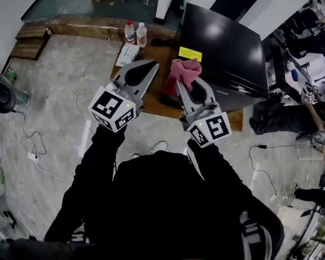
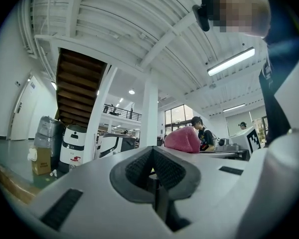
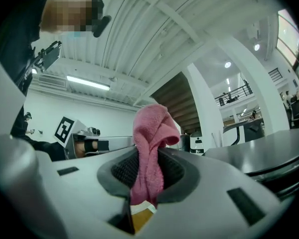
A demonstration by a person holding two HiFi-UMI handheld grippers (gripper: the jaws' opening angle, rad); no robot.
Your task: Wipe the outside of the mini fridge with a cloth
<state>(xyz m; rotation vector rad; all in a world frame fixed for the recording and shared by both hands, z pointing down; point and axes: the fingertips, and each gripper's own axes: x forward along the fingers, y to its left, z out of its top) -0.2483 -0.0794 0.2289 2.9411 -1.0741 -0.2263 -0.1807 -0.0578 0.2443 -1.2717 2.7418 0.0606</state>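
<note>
The black mini fridge [image 1: 227,50] stands on a wooden platform [image 1: 151,104] ahead of me, a yellow sticker [image 1: 190,53] on its top. My right gripper [image 1: 185,84] is shut on a pink cloth [image 1: 182,73], which bunches up above the jaws [image 3: 152,133] just left of the fridge. My left gripper [image 1: 143,75] is held beside it, jaws shut with nothing between them [image 2: 153,161]. In the left gripper view the pink cloth [image 2: 182,139] shows to the right. Both grippers point upward toward the ceiling in their own views.
Two plastic bottles [image 1: 135,33] and a white packet [image 1: 128,54] sit on the platform left of the fridge. Cables trail over the marble floor [image 1: 54,85]. A wooden step [image 1: 30,42] lies at far left. People sit at desks at right [image 1: 303,42].
</note>
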